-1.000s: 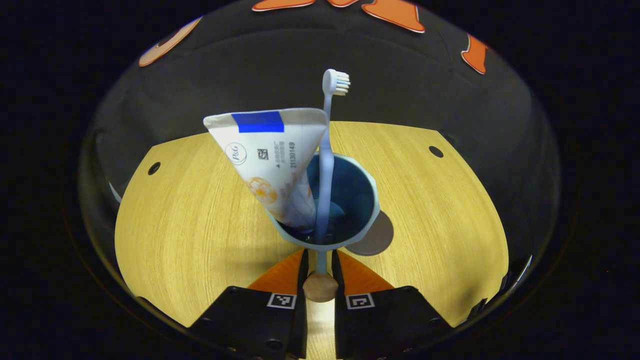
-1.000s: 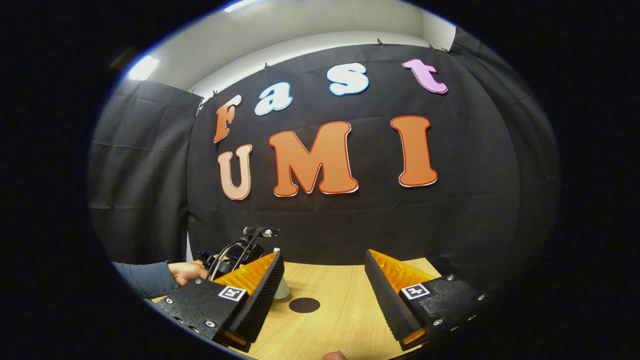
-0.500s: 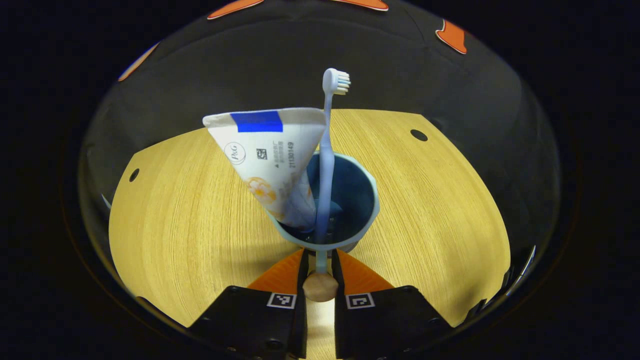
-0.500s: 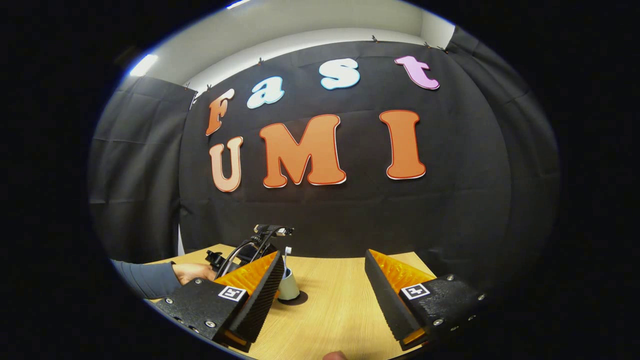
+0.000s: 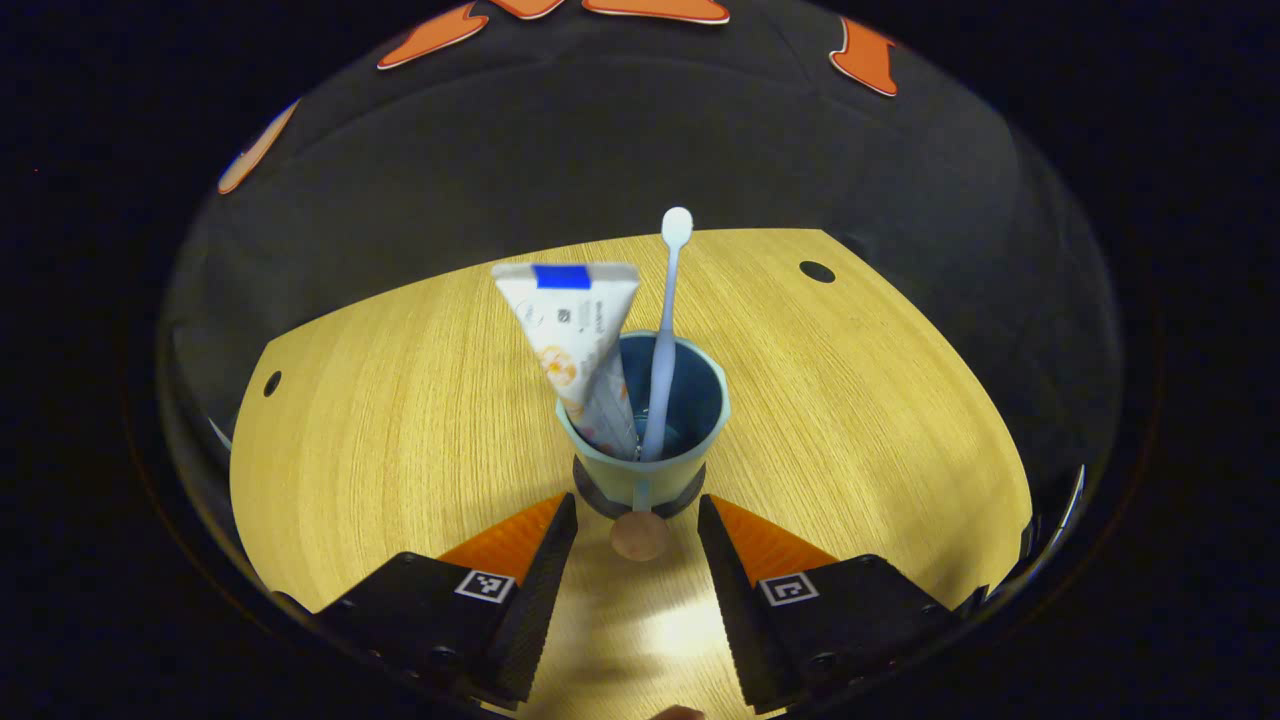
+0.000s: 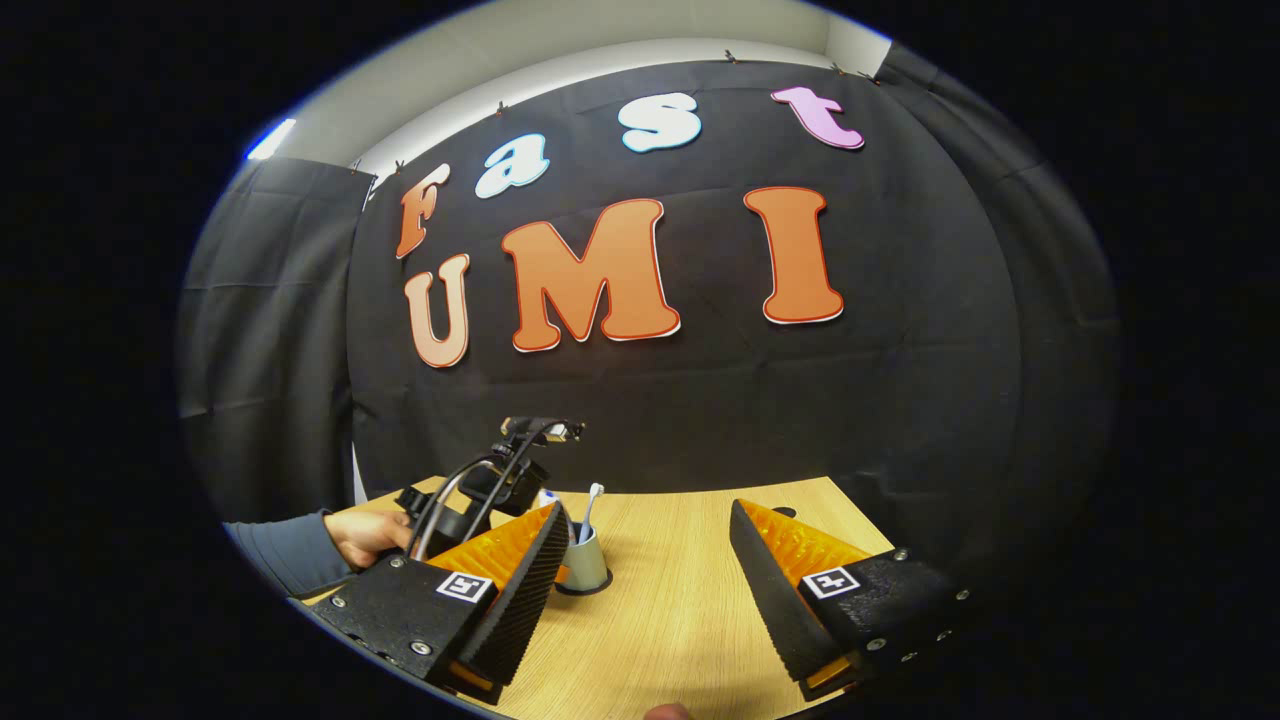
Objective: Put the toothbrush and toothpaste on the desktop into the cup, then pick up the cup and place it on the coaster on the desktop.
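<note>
Both my grippers have fingers wide apart, holding nothing. My left gripper [image 5: 637, 520] faces the cup [image 5: 645, 470] with toothbrush [image 5: 665, 330] and toothpaste [image 5: 578, 345], on the coaster [image 5: 600, 503].

**Cup stands on coaster at mid-table**

The cup [image 5: 645, 440] sits on the coaster [image 5: 640, 500] on the table [image 5: 400, 420]. Inside it, the toothpaste [image 5: 578, 350] leans at left, the toothbrush [image 5: 662, 340] upright at right. The left gripper [image 5: 637, 520] flanks the cup's handle [image 5: 640, 535], fingers apart.
</note>
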The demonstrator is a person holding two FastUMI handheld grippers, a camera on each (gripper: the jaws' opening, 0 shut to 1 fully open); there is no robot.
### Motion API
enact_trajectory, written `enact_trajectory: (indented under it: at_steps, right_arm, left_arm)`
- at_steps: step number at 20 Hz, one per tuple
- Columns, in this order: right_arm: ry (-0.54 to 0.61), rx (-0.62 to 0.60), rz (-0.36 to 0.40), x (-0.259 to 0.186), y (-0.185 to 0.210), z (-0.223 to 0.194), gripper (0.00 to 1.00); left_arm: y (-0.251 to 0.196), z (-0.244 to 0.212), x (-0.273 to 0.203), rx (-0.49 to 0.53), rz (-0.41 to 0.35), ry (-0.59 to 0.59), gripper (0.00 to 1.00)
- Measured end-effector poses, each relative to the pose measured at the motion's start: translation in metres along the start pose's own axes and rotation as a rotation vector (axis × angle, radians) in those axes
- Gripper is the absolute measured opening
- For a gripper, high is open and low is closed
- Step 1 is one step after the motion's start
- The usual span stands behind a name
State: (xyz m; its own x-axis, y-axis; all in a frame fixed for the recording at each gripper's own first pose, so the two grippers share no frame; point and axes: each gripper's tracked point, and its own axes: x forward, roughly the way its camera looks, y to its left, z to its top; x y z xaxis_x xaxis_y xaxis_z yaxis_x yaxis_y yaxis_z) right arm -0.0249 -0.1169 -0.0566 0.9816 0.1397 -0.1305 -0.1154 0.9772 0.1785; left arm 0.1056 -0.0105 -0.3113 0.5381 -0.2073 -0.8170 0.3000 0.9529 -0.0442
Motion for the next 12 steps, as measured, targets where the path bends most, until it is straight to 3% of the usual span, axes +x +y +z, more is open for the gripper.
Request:
enact_trajectory:
  at_steps: [3,5,12]
  right_arm:
    - [-0.004,-0.002,0.013,0.0,0.013,0.004,0.97]
    - [-0.012,-0.017,0.023,0.002,0.024,0.005,0.96]
    - [-0.04,-0.047,0.057,0.007,0.065,0.012,0.96]
  left_arm:
    - [0.004,0.003,-0.026,0.058,0.02,-0.097,0.8]
    - [0.008,0.002,-0.045,0.088,0.048,-0.148,1.0]
    - [0.023,0.001,-0.127,0.119,0.05,-0.344,0.99]
